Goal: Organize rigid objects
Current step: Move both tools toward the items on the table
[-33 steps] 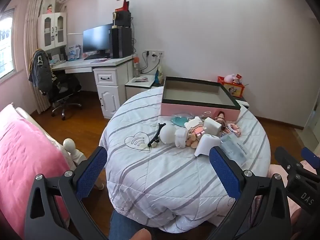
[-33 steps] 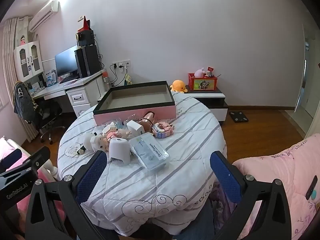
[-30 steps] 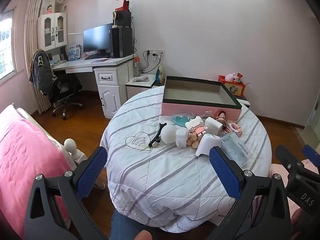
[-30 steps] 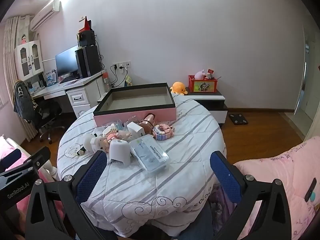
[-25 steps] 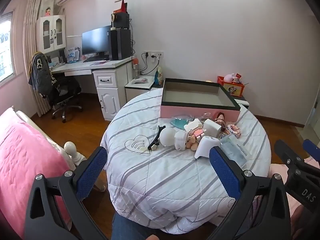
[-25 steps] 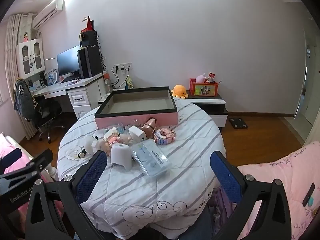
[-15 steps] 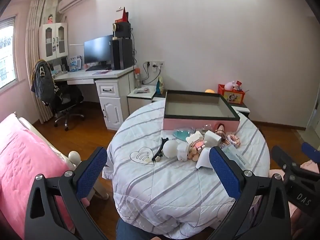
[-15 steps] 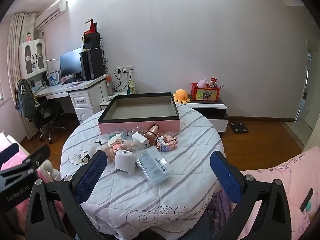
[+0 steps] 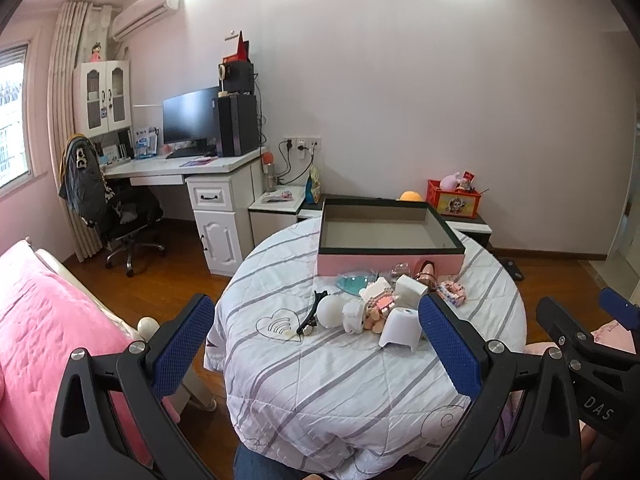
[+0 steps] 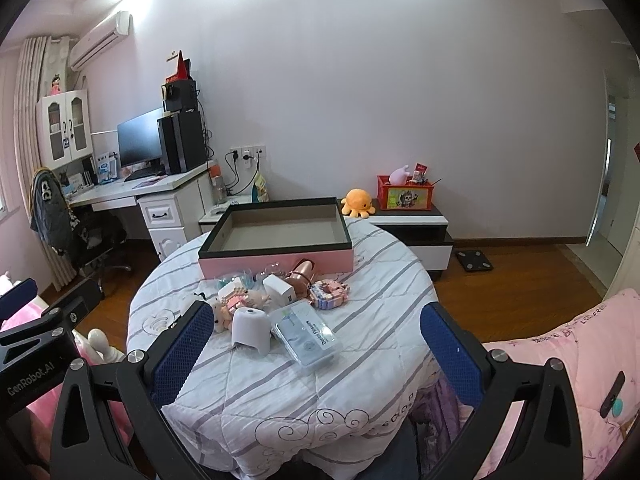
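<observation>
Both grippers hang well back from the tabletop (image 10: 280, 380), nothing in hand. Left gripper (image 9: 316, 332) wide open, empty; right gripper (image 10: 316, 340) wide open, empty, touching nothing. Step looks like pre-grasp, nothing sorted yet.

Nearest to the right gripper: clear plastic case (image 10: 306, 332) w/ white dome-shaped item (image 10: 250, 330) just beside it. Behind: white box (image 10: 278, 289), pink block toy (image 10: 329, 294), white ball (image 9: 330, 310), black hair clip (image 9: 311, 312), all clustered mid-tabletop.

Farthest: pink tray w/ black rim (image 10: 276, 236), empty.

Next move prob. calls for reaching fwd to an edge item, then lifting over the tray wall.
</observation>
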Demonstrator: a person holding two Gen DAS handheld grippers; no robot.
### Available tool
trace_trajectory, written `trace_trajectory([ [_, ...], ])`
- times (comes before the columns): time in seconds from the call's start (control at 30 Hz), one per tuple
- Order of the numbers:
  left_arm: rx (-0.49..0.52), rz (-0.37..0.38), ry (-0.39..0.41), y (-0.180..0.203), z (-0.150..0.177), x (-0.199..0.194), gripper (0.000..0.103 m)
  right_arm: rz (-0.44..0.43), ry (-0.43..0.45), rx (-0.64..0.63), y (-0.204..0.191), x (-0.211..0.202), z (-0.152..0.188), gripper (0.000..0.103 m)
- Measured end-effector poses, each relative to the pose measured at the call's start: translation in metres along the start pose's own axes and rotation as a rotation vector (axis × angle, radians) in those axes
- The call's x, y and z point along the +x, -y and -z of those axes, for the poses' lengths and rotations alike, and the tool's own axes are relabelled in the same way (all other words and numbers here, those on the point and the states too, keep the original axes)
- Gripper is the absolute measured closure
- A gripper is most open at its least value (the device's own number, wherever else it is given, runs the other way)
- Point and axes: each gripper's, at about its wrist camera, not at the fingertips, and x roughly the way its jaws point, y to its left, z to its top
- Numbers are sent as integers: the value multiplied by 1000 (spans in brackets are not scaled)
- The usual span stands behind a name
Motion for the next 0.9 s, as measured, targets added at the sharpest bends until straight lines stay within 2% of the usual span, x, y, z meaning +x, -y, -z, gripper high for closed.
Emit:
trace_trajectory([
  [0.6,-11,-3,14,-4,-2,-5,0,6,26,-41,-7,-4,-4,0],
  [0.7,-19,-5,4,-9,-2,3,0,13,14,-52,-6,5,-6,0],
  [0.9,-46,13,-61,-19,10,44,0,27,-39,-68,1,35,-2,0],
])
